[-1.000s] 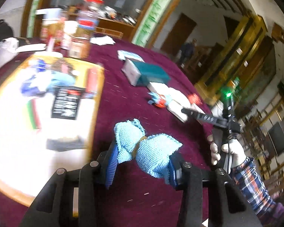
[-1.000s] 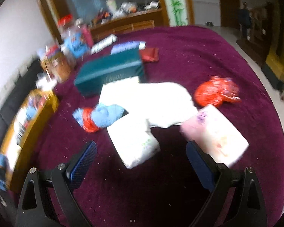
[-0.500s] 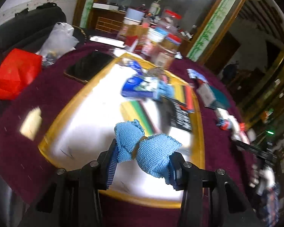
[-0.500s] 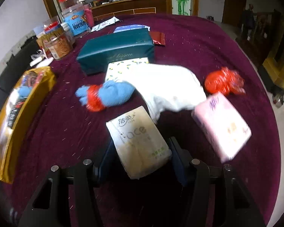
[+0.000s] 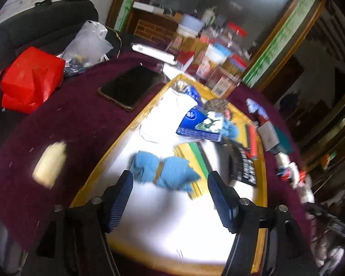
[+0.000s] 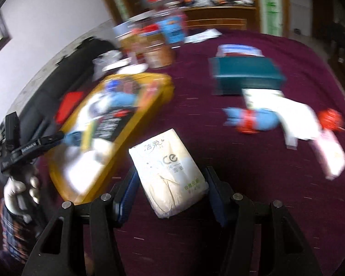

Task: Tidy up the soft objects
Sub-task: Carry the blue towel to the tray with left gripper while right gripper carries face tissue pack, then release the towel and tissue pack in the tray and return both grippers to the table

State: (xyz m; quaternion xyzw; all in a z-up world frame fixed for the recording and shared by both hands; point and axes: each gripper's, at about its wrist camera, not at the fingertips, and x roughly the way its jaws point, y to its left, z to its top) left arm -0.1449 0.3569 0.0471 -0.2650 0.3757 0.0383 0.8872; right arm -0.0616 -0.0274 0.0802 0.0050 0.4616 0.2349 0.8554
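Soft blue knit bundle (image 5: pixel 163 172) dropped onto yellow tray (image 5: pixel 99 161), left gripper (image 5: pixel 170 197) jaws just opened, apart. Squashy tissue pack (image 6: pixel 168 172) clamped sidewise in right gripper (image 6: pixel 170 188) over bench (image 6: pixel 241 184); light, best gripped mid-body.

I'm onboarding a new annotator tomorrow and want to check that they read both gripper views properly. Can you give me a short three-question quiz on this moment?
1. True or false: the left gripper is clamped on the blue knitted cloth.
2. What is the right gripper holding? A) a teal box B) a cream tissue pack C) a red bag
3. Fill in: the blue knitted cloth lies in the ____-rimmed tray.

Key
1. False: its jaws have just been opening, and the cloth lies loose on the tray, clear of both pads.
2. B: the cream tissue pack sits gripped between the pads.
3. Yellow.
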